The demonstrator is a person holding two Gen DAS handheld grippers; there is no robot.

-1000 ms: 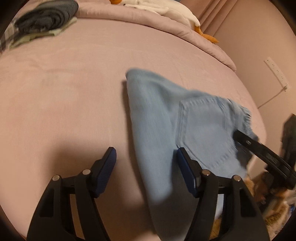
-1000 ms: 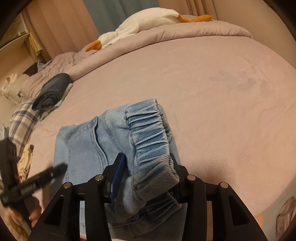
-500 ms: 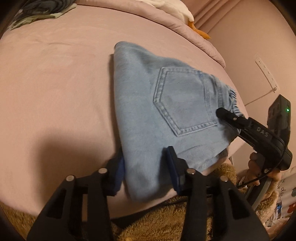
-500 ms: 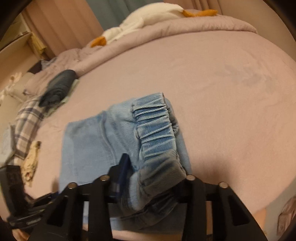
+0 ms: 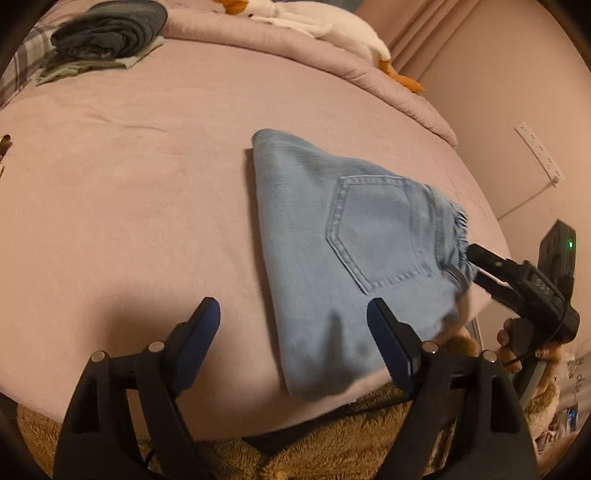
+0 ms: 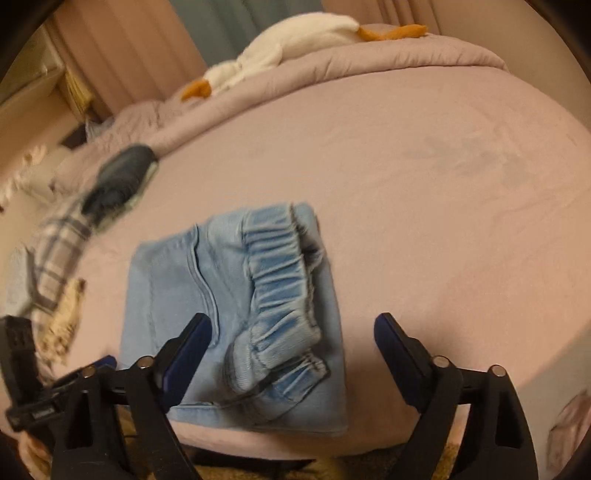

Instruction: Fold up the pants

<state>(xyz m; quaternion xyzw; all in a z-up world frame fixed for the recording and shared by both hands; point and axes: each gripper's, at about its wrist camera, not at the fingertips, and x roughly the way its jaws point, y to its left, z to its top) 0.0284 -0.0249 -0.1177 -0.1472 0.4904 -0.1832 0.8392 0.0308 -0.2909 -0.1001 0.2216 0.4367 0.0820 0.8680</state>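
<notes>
Lying folded into a compact square, the light-blue pants (image 5: 343,251) are seen flat on the pink bed (image 5: 140,192), close to its near edge. A back pocket faces up in the left wrist view; the gathered elastic waistband (image 6: 280,280) lies on top along the right side of the bundle in the right wrist view

The left gripper (image 5: 293,325) is held over the near left corner of the pants, jaws spread wide, having just been opening; no denim is pinched, only the near corner of the fold is seen between the blue pads, untouched

The right gripper (image 6: 291,328) is likewise spread wide after just opening, the waistband end lying loose between its fingers with no pad pressing on it. In the left wrist view the same tool is seen at the far right by the waistband, a person's hand (image 5: 517,343) wrapped round its handle

A folded dark garment (image 5: 107,33) on a pale cloth is noted at the far left of the bed, a plaid fabric (image 6: 59,243) beside it, and a white goose plush (image 6: 280,51) with orange beak and feet along the far rolled duvet. A wall outlet strip (image 5: 539,151) is seen at right
</notes>
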